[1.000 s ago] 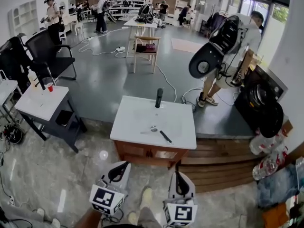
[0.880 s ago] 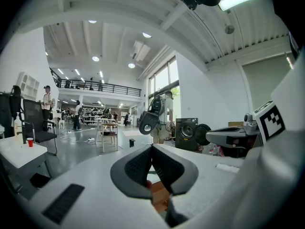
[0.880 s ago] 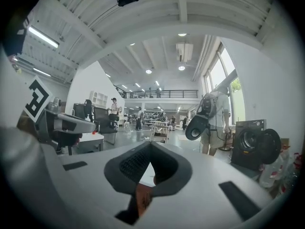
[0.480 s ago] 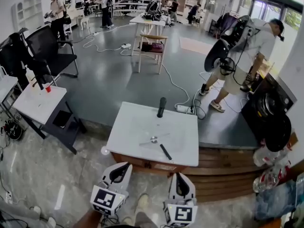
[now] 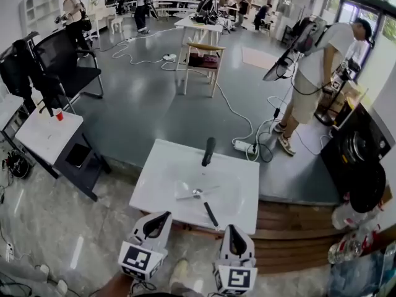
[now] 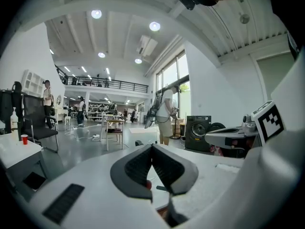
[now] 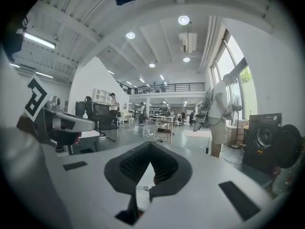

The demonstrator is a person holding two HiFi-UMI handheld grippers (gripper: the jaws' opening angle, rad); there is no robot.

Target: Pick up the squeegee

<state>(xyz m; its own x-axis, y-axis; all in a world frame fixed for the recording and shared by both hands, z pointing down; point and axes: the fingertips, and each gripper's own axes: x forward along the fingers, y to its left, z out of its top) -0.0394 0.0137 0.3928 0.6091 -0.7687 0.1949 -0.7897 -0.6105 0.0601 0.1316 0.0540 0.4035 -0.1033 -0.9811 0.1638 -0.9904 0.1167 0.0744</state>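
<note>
Hovering at the near edge of the table (image 5: pixel 162 166), side by side and pointing across it: left tongs (image 5: pixel 154 223) and right tongs (image 5: pixel 236 232). Left jaws are pressed together with nothing between them, and the right jaws are the same, closed and empty. Neither pair touches anything on the table. The squeegee (image 5: pixel 211 214) lies flat on the table's near half. Its black handle runs toward the near edge, closer to the right tongs, and its pale blade end points at the table's middle. It is clear of both tongs. A dark cylinder (image 5: pixel 208 151) stands slightly tilted at the table's far edge. A power strip (image 5: pixel 242 145) with cables lies on the floor just past that edge. Beyond the table's far right corner a person (image 5: pixel 317 60) bends over, with a washer (image 5: pixel 354 148) off the table's right side. Left of the table is a side table (image 5: pixel 38 138) carrying a red cup (image 5: pixel 59 114).
</note>
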